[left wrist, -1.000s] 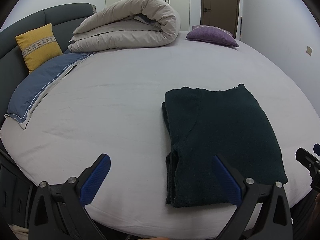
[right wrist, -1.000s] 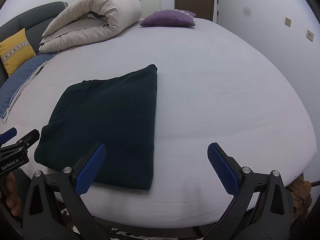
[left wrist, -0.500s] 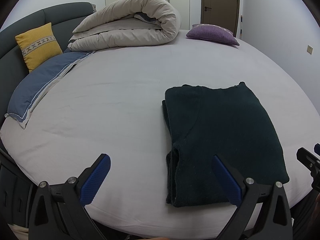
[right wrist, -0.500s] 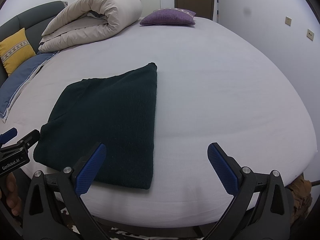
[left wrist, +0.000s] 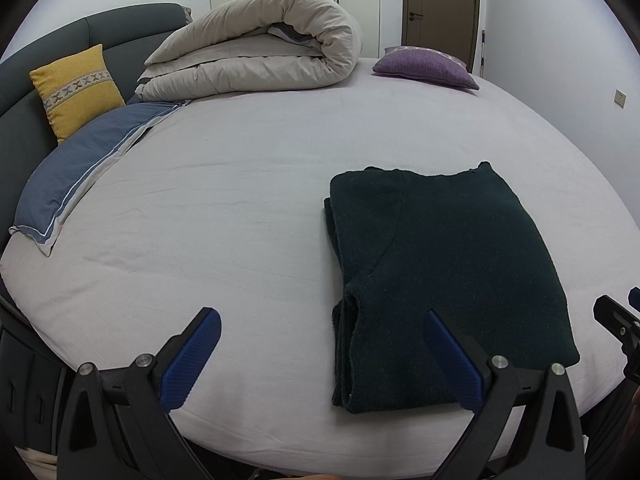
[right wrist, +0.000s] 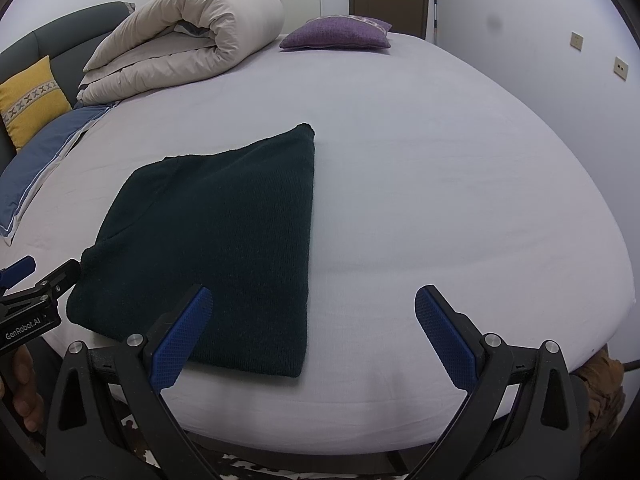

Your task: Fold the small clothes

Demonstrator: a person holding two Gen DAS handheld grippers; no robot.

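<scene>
The dark green sweater (left wrist: 444,280) lies folded into a flat, roughly rectangular bundle on the light grey sheet of the bed (left wrist: 240,208), close to the near edge. Stacked fold layers show along its left side in the left wrist view; its top face is smooth. In the right wrist view the same sweater (right wrist: 216,240) sits left of centre, with its straight right edge running from the near edge of the mattress toward a far corner.

The left gripper (left wrist: 320,352) is held above the near edge of the bed with its jaws spread wide. Nothing is between its blue pads (left wrist: 188,360). Its right finger overlaps the near part of the sweater in the picture; contact cannot be determined. The left finger is over bare sheet.

The right gripper (right wrist: 312,328) is likewise spread wide and holds nothing. Its left finger overlaps the near right portion of the sweater in the picture; its right finger is over bare sheet, well apart from the garment. The left gripper's body appears at the left edge of this view, with part of a hand (right wrist: 24,392) below it.

Far side of the bed:
- rolled beige duvet (left wrist: 256,56), far left;
- purple cushion (left wrist: 424,66), far right;
- yellow cushion (left wrist: 76,88) against the dark headboard (left wrist: 40,48), left;
- blue pillow (left wrist: 80,168), just near of the yellow cushion.
</scene>
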